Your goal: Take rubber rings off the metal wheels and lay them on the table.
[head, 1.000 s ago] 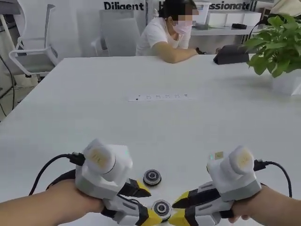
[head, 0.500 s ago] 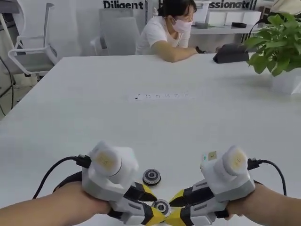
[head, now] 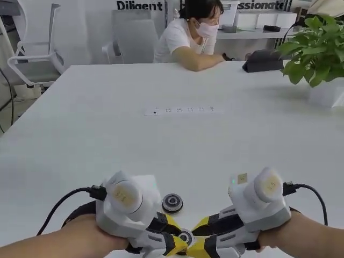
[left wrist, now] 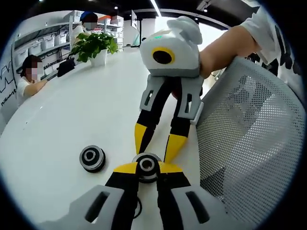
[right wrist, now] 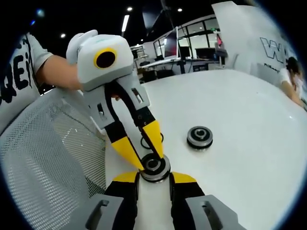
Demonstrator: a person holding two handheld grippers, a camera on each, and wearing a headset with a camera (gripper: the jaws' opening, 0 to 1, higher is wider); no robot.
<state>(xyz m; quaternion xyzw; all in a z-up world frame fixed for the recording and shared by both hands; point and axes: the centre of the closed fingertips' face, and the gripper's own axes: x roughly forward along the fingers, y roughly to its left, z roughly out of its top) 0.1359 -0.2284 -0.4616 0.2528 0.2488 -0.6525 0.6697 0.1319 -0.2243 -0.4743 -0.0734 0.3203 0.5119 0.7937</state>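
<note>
As the left tongs (left wrist: 146,168) and right tongs (right wrist: 154,178) both clenched one metal wheel (head: 186,236) from opposite sides, its axle pointing up, the second wheel (head: 172,202) of two lay flat on the worktop (head: 161,145) just beyond it, axle likewise upright.

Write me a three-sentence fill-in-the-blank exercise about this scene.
1. The left gripper and the right gripper both clamp the ____ metal wheel.
2. A second wheel lies flat on the table, touched by ____ gripper.
3. In the head view, the potted plant stands at the table's far ____ corner.

Missing words: same; neither; right.
</note>
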